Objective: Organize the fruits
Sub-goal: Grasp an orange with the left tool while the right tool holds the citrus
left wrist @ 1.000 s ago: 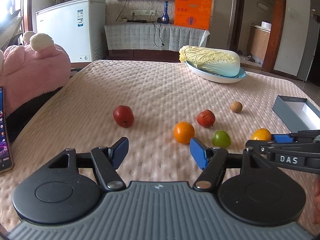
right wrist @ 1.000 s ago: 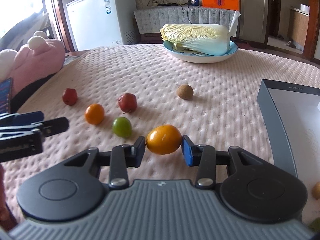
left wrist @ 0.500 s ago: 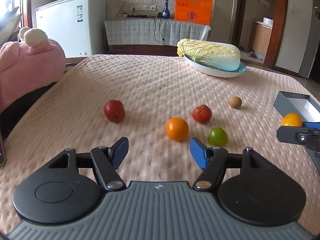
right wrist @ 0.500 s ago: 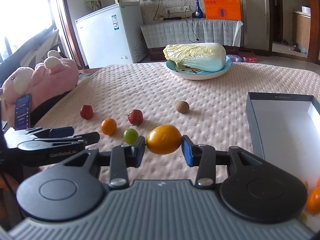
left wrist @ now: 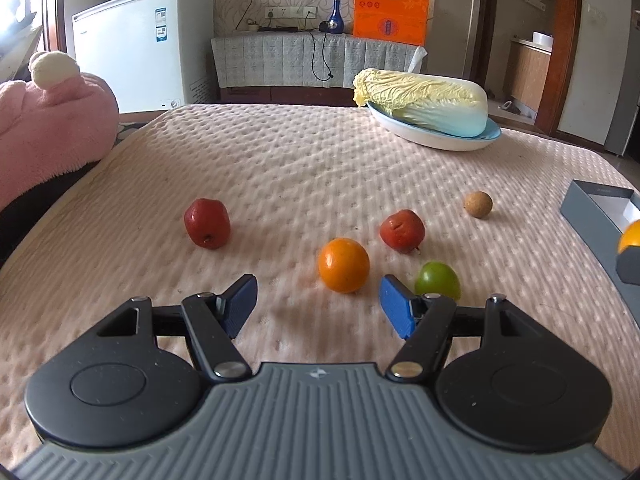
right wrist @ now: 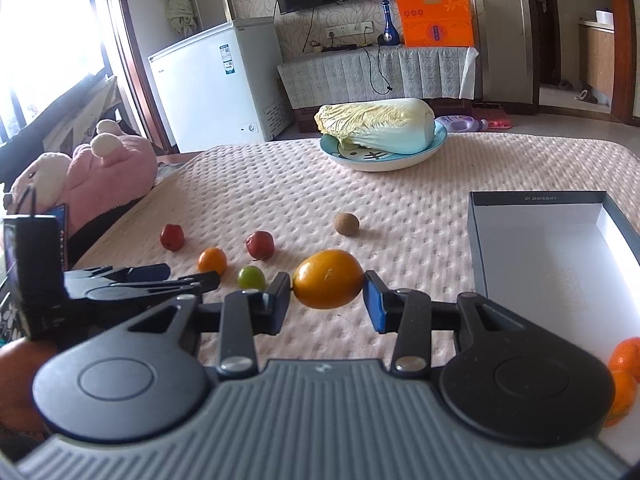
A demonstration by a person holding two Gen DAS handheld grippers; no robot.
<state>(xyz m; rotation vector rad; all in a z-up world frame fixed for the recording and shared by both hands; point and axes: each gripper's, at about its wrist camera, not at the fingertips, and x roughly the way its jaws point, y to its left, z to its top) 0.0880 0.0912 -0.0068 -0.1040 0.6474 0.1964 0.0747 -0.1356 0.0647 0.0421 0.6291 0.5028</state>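
While the right hand-held gripper (right wrist: 327, 294) points down at a slant with its pads clamped on a yellow-orange fruit (right wrist: 328, 279) held above the quilted bed (right wrist: 400, 216), left of the grey box (right wrist: 476, 240), the left hand-held gripper (left wrist: 318, 306) tilts likewise, jaws wide and empty. Loose on the bed: two red fruits (left wrist: 207, 223) (left wrist: 402, 231), one orange (left wrist: 343, 265), one green fruit (left wrist: 437, 280), one brown fruit (left wrist: 477, 204); one cabbage (left wrist: 424, 102) on a plate (left wrist: 440, 141). Only the right wrist view shows the box's white interior and two oranges (right wrist: 626, 360) at its near end.

Dimpled pale-pink quilted table cover (left wrist: 304, 168); two dark-red round fruits (left wrist: 207, 223) (centre frame); glossy orange round fruit (left wrist: 343, 265); small green fruit (left wrist: 437, 280); grey-walled, white-lined cardboard box (right wrist: 544, 248).
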